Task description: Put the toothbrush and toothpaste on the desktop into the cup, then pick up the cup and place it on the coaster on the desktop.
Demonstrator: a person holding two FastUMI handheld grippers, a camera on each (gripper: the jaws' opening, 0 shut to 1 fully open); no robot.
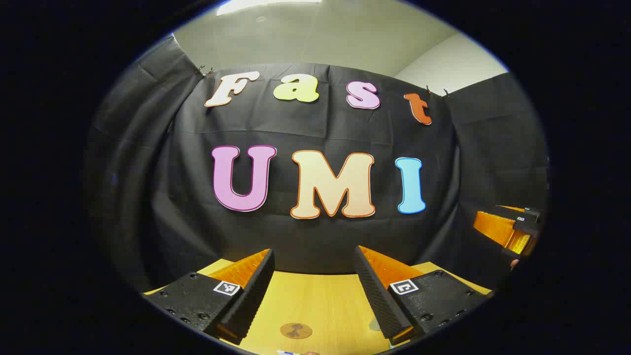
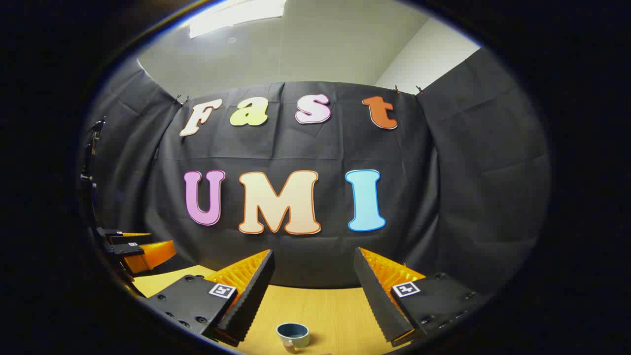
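Note:
In the left gripper view, my left gripper [image 1: 313, 256] is open and held above the wooden desktop [image 1: 315, 301]. A round brown coaster [image 1: 296, 330] lies on the wood low between its fingers. A bit of a white and blue item [image 1: 288, 352] peeks in at the bottom edge. My right gripper [image 1: 512, 231] hangs at the far right. In the right gripper view, my right gripper [image 2: 313, 259] is open with nothing between its fingers. A small blue-grey cup [image 2: 293, 335] stands upright on the desktop [image 2: 335, 310] below it. My left gripper [image 2: 135, 249] floats at the far left.
The black cloth wall closes off the back edge of the desktop and wraps around both sides. A dark stand or pole [image 2: 88, 162] rises at the far left of the right gripper view.

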